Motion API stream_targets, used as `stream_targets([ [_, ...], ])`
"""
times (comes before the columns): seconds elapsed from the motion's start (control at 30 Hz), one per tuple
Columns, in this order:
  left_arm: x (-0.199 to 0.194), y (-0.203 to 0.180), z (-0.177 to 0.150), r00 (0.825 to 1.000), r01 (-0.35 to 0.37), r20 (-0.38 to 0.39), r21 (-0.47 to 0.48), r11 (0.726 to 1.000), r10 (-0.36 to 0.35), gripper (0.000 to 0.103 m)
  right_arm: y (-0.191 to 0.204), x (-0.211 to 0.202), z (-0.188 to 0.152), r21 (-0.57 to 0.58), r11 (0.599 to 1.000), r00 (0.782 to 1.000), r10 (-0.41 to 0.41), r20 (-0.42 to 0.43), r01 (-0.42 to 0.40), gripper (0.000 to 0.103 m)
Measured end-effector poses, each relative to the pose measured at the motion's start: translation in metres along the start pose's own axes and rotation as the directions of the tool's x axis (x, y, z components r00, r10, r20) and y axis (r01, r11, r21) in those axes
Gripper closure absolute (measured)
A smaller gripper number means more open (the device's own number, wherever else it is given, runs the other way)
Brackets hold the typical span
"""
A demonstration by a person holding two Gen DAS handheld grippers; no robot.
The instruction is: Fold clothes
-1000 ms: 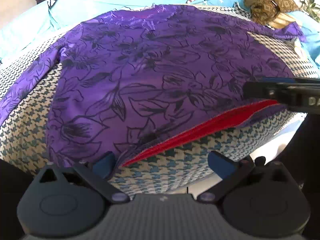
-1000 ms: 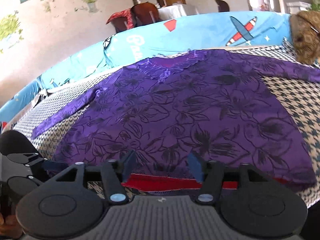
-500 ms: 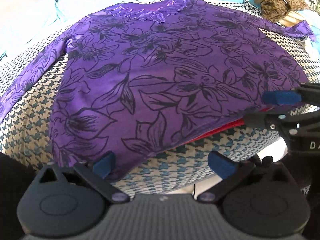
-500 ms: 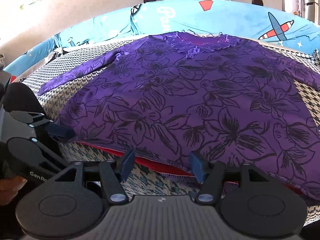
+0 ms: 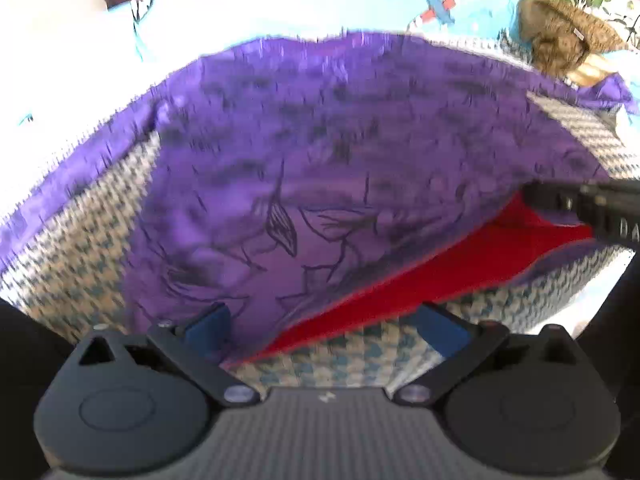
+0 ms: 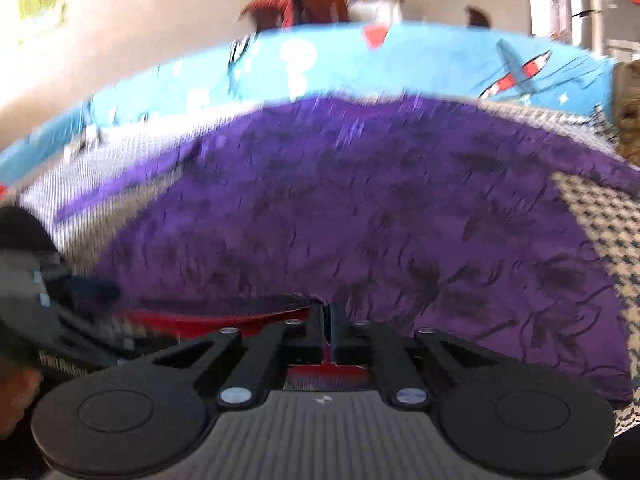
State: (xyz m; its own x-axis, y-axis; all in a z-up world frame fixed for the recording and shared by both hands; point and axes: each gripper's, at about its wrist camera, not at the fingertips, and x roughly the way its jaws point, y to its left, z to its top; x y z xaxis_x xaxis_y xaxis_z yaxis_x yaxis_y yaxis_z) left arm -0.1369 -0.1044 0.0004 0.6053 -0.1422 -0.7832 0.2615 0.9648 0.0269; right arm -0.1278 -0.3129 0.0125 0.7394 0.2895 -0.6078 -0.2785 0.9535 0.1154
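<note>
While the right gripper (image 6: 329,312) clamps its jaws tight on the hem of the purple top (image 5: 320,168), lifting it so the red lining (image 5: 460,264) shows, the left gripper (image 5: 326,326) sits with its jaws spread wide at the near hem corner, the left blue pad (image 5: 208,326) against purple cloth, not pinching. Beyond, the top lies flat, sleeves out, on the houndstooth cover (image 5: 80,248). Further back runs the blue aeroplane-print sheet (image 6: 360,68), a brown patterned bundle (image 5: 560,40) at the far right. Both views are blurred.
</note>
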Motion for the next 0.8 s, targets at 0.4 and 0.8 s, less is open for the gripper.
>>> stream_targets([
  [0.4, -0.047, -0.019, 0.024, 0.989, 0.047, 0.134, 0.073, 0.996, -0.057, 0.000, 0.000, -0.031, 0.054, 0.026, 0.999, 0.970, 0.025, 0.241, -0.033, 0.098],
  [0.8, -0.003, -0.019, 0.066, 0.994, -0.025, 0.111, -0.004, 1.000, 0.025, 0.000, 0.004, -0.063, 0.116, 0.001, 0.992, 0.908, 0.114, 0.403, -0.126, 0.098],
])
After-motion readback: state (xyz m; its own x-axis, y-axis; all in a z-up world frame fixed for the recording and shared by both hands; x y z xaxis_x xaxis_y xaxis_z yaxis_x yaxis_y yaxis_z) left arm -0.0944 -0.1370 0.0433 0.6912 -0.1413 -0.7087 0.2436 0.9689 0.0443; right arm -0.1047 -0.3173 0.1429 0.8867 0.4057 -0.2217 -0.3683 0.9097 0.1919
